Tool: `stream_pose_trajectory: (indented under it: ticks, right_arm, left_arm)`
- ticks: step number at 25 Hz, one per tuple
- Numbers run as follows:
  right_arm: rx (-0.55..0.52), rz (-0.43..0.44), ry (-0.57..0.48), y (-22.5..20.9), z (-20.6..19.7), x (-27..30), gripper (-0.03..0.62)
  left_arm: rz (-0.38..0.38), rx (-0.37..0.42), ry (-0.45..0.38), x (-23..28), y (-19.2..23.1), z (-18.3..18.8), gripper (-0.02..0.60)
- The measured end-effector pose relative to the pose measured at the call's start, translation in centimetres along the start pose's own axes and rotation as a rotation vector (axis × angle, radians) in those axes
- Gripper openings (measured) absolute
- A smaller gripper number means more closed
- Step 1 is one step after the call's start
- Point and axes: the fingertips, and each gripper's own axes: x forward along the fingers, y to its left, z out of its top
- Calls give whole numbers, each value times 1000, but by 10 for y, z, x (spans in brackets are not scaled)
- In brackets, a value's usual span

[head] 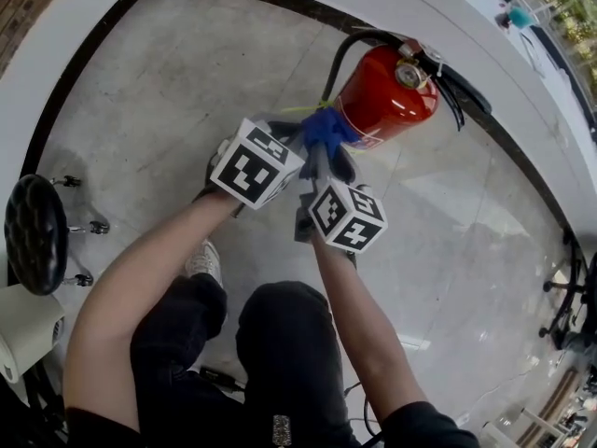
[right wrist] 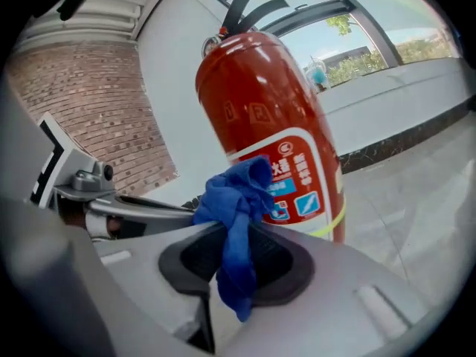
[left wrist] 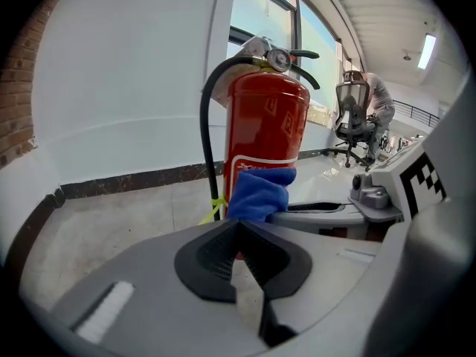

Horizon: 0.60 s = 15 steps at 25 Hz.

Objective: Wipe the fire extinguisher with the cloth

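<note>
A red fire extinguisher [head: 387, 96] stands on the pale floor by the white wall, with a black hose [head: 340, 54] on its left side. My right gripper [head: 320, 154] is shut on a blue cloth [head: 326, 127], and the bunched cloth lies against the cylinder's lower label. In the right gripper view the cloth [right wrist: 234, 199] hangs between the jaws of the right gripper [right wrist: 236, 229], in front of the extinguisher [right wrist: 264, 103]. My left gripper [left wrist: 239, 225] is shut and empty, just left of the cloth [left wrist: 259, 192] and short of the extinguisher [left wrist: 264, 125].
A black stool [head: 35, 233] stands at the far left. A dark baseboard [head: 84, 59] runs along the wall. Chair bases [head: 564, 297] sit at the right edge. In the left gripper view an office chair [left wrist: 351, 117] and a person [left wrist: 378, 95] are far behind.
</note>
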Motion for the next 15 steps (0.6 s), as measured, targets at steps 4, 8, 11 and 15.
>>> stream_pose_trajectory:
  ticks: [4, 8, 11, 15]
  right_arm:
    - [-42, -4, 12, -22, -1, -24, 91]
    - [-98, -43, 17, -58, 3, -42, 91]
    - [-96, -105, 8, -95, 13, -49, 91]
    - [-110, -136, 22, -133, 32, -40, 91]
  left_arm:
    - [-18, 20, -3, 3, -22, 7, 5]
    - [-43, 41, -9, 7, -40, 13, 5]
    - [-57, 45, -2, 13, -48, 13, 5]
    - [-66, 49, 12, 23, -54, 10, 5]
